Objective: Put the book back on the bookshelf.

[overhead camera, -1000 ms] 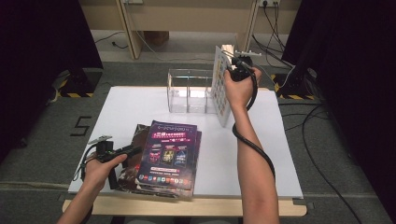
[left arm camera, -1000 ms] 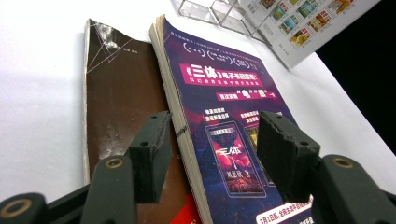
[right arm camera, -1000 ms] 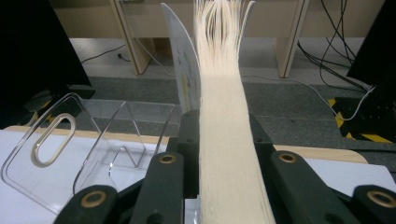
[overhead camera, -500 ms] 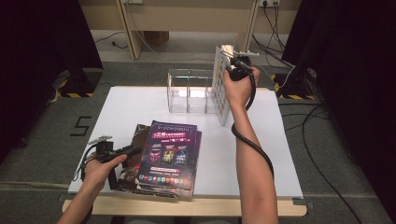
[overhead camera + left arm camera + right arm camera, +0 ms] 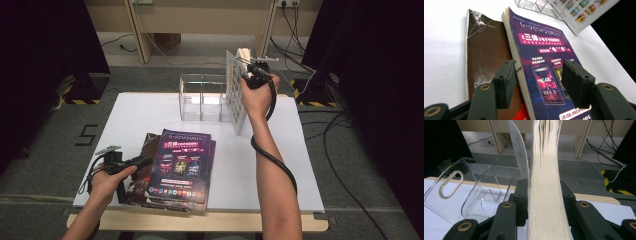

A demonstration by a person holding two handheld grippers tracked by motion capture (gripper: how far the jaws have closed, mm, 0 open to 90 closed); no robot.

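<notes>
We see the right gripper (image 5: 250, 70) raised at the far right of the white table (image 5: 150, 112), with a thick white-covered book printed with rows of small coloured pictures (image 5: 234, 92) standing upright on its lower edge just beside the clear acrylic compartment rack (image 5: 202, 97). In the right gripper view the book's cream page block (image 5: 546, 195) rises between the two black jaws, which have just been opening; they sit close on either side of the pages, and we cannot tell whether the pads press on them or have let go. One loose cover leaf (image 5: 520, 157) bows away towards the rack.

At the near left, the left gripper (image 5: 142, 161) lies low at the edge of a purple glossy paperback with white lettering (image 5: 182, 162), which rests on a dark brown book (image 5: 484, 50). Its jaws stand well apart: one is beside the paperback's page edge, the other hangs over the purple cover (image 5: 541, 57), clamped on nothing.
</notes>
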